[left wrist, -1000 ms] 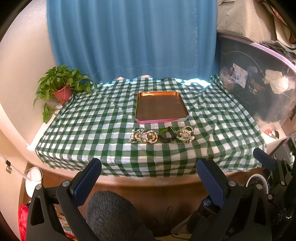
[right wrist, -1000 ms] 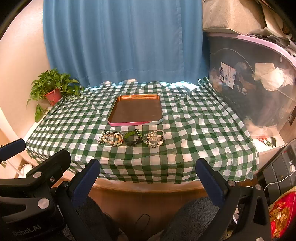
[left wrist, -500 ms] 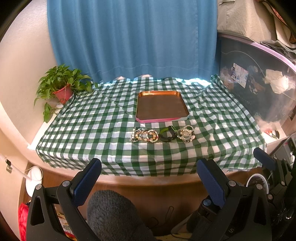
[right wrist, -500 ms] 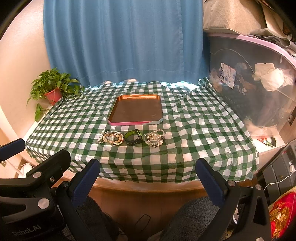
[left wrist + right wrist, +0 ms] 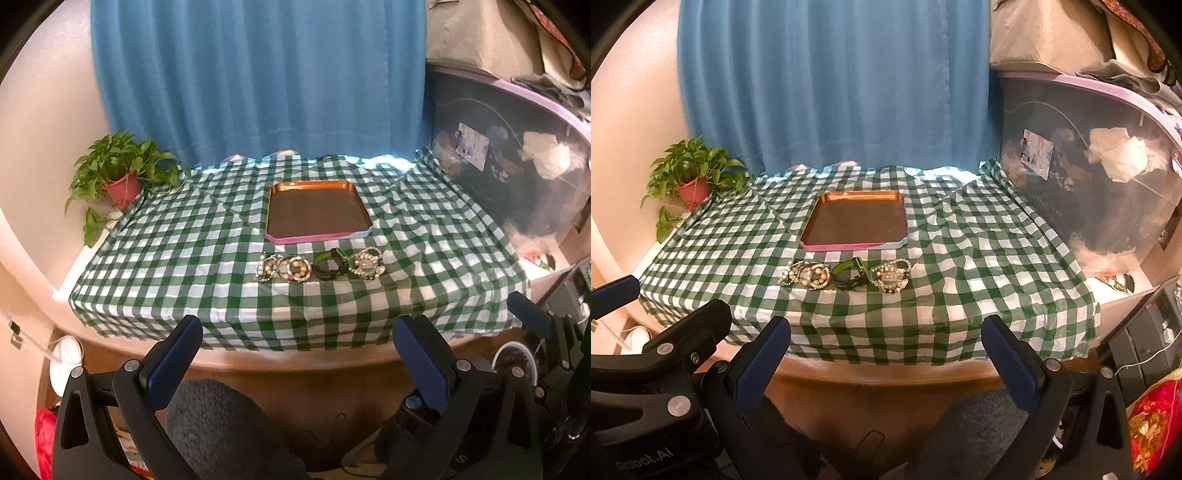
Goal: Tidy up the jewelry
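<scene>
White lettering reading "Robot.AI" shows on the black body of the left gripper (image 5: 613,295) where it juts into the lower left of the right wrist view; in the left wrist view a single pale letter, perhaps an "S", sits on the black frame at the bottom right, too small to be sure of. A white label is stuck to the clear storage bin (image 5: 1089,177) at the right, but its print is unreadable.

Both grippers are held low in front of the table's near edge, below the tabletop, pointing forward at it. The left gripper (image 5: 297,334) has its blue-padded fingers spread wide with nothing between them. The right gripper (image 5: 886,334) is likewise spread wide and holds nothing.

On the green-and-white checked tablecloth (image 5: 979,258) a row of jewelry lies just in front of the tray (image 5: 855,245): a cluster of beaded bracelets (image 5: 809,275) at the left, a dark band with green trim (image 5: 849,275) in the middle, and another beaded bracelet pile (image 5: 891,277) at the right, the pieces touching or nearly so. The tray, copper-coloured inside with a pink front rim, holds nothing. A potted plant (image 5: 690,177) stands at the far left corner before a blue curtain (image 5: 831,85).
</scene>
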A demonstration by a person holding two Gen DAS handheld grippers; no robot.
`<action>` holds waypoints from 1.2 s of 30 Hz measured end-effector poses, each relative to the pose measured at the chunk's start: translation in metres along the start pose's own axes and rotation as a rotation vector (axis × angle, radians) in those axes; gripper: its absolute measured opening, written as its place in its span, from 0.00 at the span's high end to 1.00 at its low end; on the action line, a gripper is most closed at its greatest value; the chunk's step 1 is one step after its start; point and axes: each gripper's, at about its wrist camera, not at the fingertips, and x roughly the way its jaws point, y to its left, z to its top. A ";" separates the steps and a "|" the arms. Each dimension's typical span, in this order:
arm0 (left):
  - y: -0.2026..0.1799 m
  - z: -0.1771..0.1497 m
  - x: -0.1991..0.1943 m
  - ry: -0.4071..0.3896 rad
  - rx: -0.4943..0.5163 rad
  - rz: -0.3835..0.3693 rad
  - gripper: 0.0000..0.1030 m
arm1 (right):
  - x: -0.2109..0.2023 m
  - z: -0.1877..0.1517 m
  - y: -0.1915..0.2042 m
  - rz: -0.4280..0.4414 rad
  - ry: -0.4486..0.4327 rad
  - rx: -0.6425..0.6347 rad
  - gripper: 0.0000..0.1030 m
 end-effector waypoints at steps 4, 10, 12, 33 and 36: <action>-0.005 -0.009 0.016 0.007 0.008 -0.021 0.01 | 0.010 -0.022 -0.009 0.083 0.016 0.017 0.00; -0.006 -0.032 0.050 -0.022 -0.028 -0.084 0.01 | 0.032 -0.038 -0.007 0.077 -0.019 -0.049 0.01; -0.005 -0.038 0.061 -0.055 -0.027 -0.084 0.01 | 0.040 -0.042 -0.007 0.086 -0.044 -0.090 0.01; 0.051 -0.015 0.250 -0.021 0.076 -0.184 0.01 | 0.179 -0.019 -0.014 0.235 -0.095 -0.193 0.07; 0.070 -0.006 0.275 -0.014 0.009 -0.218 0.01 | 0.202 -0.005 -0.017 0.249 -0.098 -0.167 0.22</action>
